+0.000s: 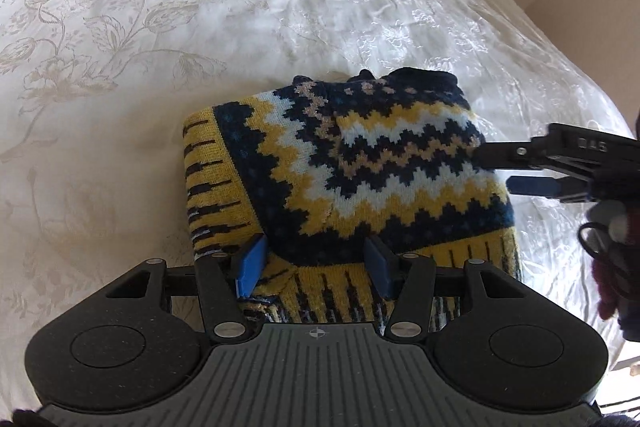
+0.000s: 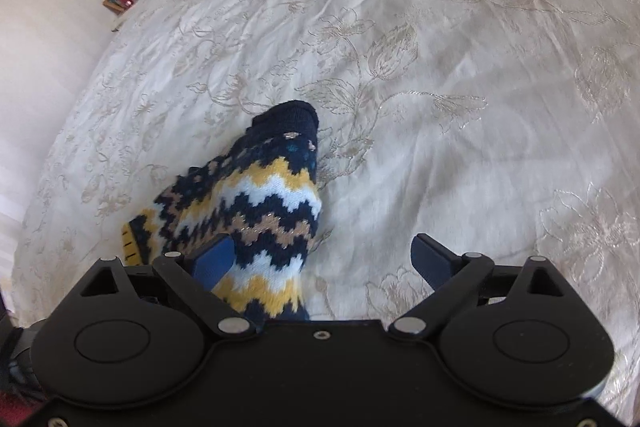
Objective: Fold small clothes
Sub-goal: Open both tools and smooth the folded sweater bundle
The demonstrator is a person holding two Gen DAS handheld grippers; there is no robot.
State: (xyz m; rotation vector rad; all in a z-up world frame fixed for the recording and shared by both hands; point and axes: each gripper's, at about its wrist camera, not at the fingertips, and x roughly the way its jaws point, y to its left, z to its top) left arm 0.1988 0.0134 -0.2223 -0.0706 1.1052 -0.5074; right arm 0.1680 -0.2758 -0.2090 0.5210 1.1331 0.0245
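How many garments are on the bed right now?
1. A single zigzag-knit sweater lies folded on the white bedspread, just ahead of the left gripper, with the right gripper over its side edge. Anything tucked beneath it would be hidden.

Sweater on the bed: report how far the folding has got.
Done: the sweater lies on the bedspread as a compact bundle, its sleeve laid across the top. In hand: the left claw sits open at the near hem, and the right claw is open at the sleeve side; neither is pinching cloth. Left: probably only smoothing or a last fold, though I cannot tell whether another is planned.
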